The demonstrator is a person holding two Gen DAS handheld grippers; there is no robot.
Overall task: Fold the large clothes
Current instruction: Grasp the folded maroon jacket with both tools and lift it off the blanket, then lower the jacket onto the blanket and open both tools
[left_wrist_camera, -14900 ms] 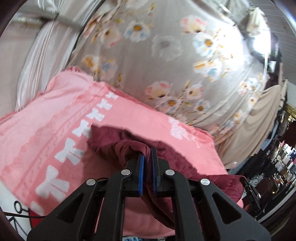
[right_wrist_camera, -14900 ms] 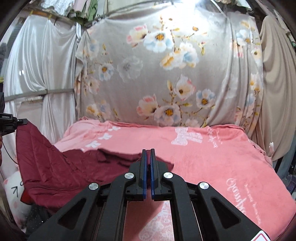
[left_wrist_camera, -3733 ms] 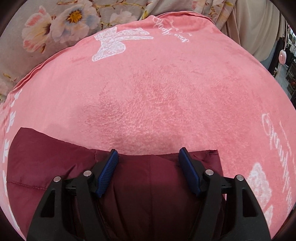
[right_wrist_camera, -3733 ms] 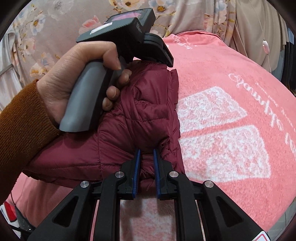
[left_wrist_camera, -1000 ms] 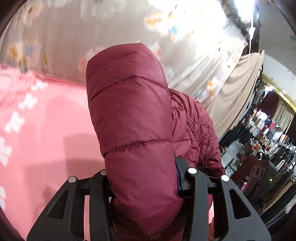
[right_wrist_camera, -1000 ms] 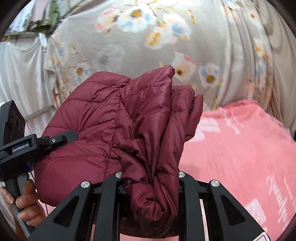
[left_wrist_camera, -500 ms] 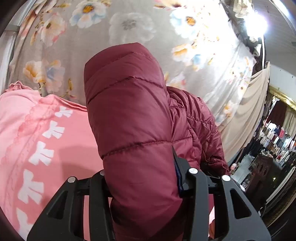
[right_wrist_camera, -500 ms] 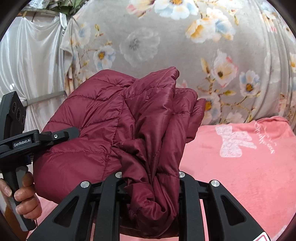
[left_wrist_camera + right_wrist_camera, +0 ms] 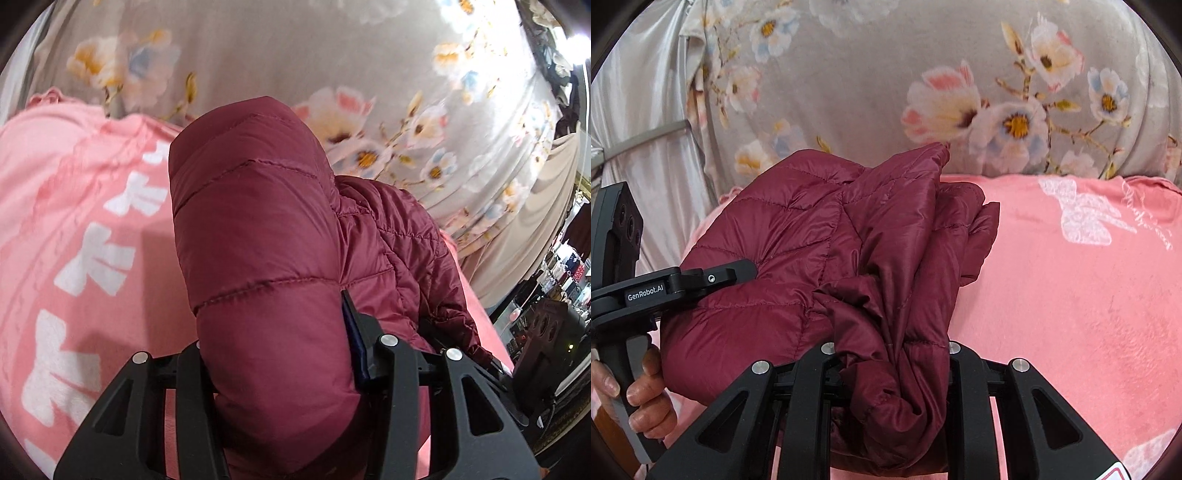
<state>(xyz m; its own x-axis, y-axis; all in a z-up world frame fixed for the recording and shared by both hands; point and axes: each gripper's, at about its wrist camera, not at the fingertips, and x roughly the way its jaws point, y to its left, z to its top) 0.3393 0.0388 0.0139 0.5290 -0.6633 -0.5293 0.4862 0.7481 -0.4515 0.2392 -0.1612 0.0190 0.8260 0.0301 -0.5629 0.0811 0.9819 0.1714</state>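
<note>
A folded maroon quilted puffer jacket point(image 9: 258, 258) is held between both grippers above the pink blanket. My left gripper point(image 9: 280, 354) is shut on one end of the thick bundle, which bulges between its jaws and hides the fingertips. My right gripper point(image 9: 890, 354) is shut on the other end of the jacket point(image 9: 820, 251). In the right wrist view the left gripper point(image 9: 676, 284) and the hand holding it show at the left edge, clamped on the jacket.
A pink blanket point(image 9: 1071, 295) with white bow prints point(image 9: 92, 258) covers the bed below. A grey floral curtain point(image 9: 886, 74) hangs behind. A silver drape point(image 9: 635, 129) hangs at far left. Shop clutter point(image 9: 554, 314) lies to the right.
Both grippers have lowered the folded jacket toward the blanket and tilted down; more pink blanket shows now. Both grips on the jacket are unchanged.
</note>
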